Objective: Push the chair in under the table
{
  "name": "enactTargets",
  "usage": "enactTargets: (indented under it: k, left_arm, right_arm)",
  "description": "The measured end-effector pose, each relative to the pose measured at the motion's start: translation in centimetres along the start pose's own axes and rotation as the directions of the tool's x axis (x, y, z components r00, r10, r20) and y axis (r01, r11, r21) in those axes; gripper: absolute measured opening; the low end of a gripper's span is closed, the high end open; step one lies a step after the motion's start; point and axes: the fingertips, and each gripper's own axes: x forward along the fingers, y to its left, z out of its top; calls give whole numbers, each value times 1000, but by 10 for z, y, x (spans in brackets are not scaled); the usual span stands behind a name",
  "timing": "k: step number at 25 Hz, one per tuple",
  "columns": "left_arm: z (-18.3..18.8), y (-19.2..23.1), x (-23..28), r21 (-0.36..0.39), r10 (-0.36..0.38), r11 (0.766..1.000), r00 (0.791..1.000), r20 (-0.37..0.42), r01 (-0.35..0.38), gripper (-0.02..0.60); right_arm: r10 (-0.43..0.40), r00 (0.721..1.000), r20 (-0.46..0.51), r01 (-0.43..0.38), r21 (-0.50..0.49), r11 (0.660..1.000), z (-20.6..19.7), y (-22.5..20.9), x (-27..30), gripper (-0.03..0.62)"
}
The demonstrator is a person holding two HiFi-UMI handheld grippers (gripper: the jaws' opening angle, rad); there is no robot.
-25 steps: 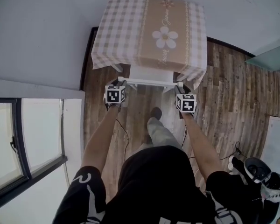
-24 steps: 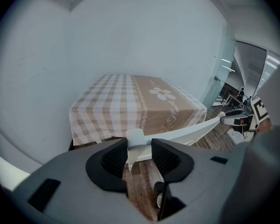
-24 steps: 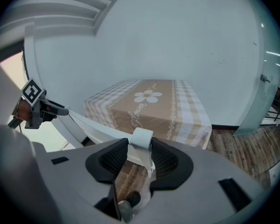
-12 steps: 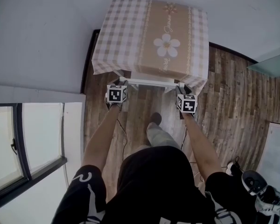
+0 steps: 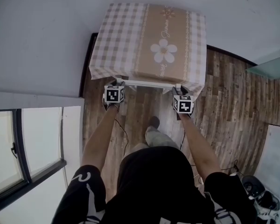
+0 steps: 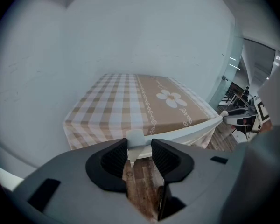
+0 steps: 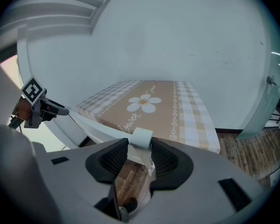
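Clamping chair (image 5: 149,83) top corners: left hand-held gripper (image 6: 139,144), right hand-held gripper (image 7: 140,143); chair at table (image 5: 130,41) edge.

Home dining corner — checked-cloth table (image 5: 130,36), wood floor (image 5: 228,97)

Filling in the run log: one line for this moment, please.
left gripper: shut on chair | right gripper: shut on chair | chair: backrest at table edge
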Motion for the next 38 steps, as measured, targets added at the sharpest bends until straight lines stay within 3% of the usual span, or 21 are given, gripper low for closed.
enactTargets:
  k: [19, 34, 38]
  left_arm:
    - [35, 22, 22, 16, 27, 1000, 1000, -2, -27, 161]
    - [54, 32, 36, 37, -9, 999, 1000, 25, 8, 161]
    - [51, 33, 35, 40, -29, 999, 999, 23, 28, 161]
  right_arm:
    - [31, 999, 13, -31, 2, 1000, 23, 2, 25, 160]
    - [17, 999, 30, -17, 13, 1000, 37, 1, 40, 161]
    - [5, 1000, -6, -5, 23, 1000, 33, 4, 40, 161]
